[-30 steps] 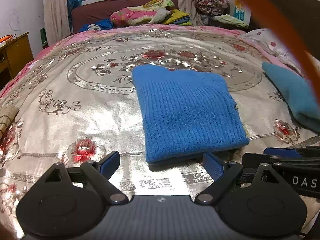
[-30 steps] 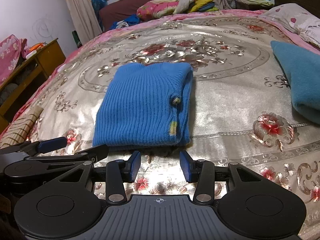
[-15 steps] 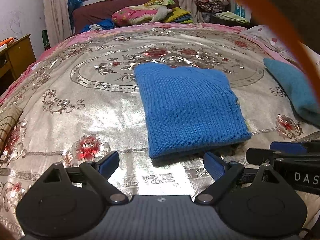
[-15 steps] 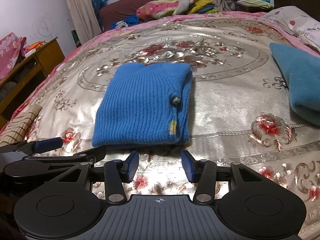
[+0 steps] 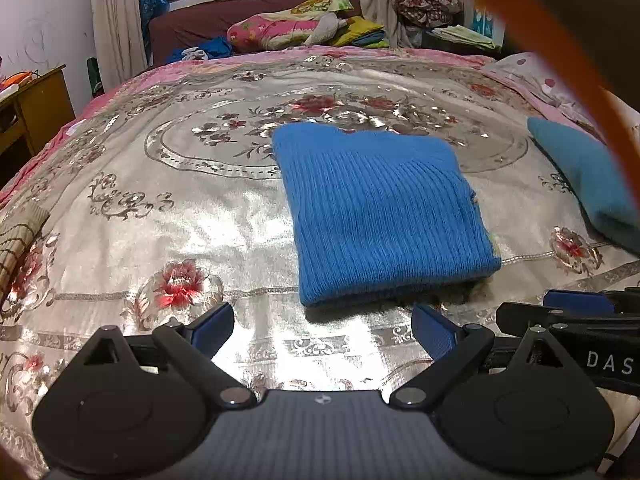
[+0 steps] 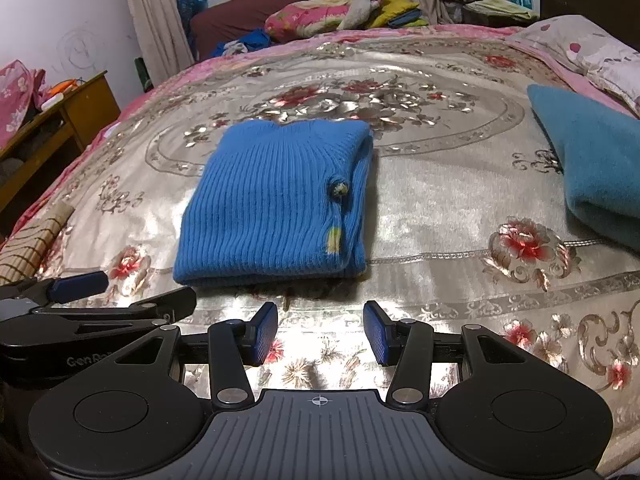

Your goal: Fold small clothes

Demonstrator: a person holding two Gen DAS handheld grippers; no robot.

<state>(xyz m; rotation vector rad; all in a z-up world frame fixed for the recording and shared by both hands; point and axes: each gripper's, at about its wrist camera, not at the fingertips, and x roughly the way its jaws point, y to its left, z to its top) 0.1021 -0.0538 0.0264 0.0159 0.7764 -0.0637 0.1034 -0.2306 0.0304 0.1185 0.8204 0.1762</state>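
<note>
Bedroom, seen from the left wrist: floral bedspread (image 5: 168, 184) across the whole foreground, folded blue sweater (image 5: 380, 208) flat near its middle. Left gripper (image 5: 322, 326) just short of the sweater's near edge, fingers spread wide, holding nothing. Right gripper (image 5: 576, 308) at the lower right, beside the sweater's near right corner. Teal garment (image 5: 588, 176) well apart to the right, partly hidden by a blurred orange strap (image 5: 560, 64) close to the lens. Rolled mat (image 5: 16, 236) at the left edge, wooden desk (image 5: 36, 100) beyond, heaped bedding (image 5: 288, 32) under the window. From the right wrist: same bedspread (image 6: 440, 208), sweater (image 6: 276, 208) ahead and slightly left, a small button and yellow patch along its right fold. Right gripper (image 6: 320, 332) short of the near hem, fingers parted, empty. Left gripper (image 6: 80, 286) low at left, near the sweater's left corner. Teal garment (image 6: 592, 160) far right, pillow (image 6: 592, 52) behind it, mat (image 6: 28, 244) and desk (image 6: 76, 108) on the left.
</note>
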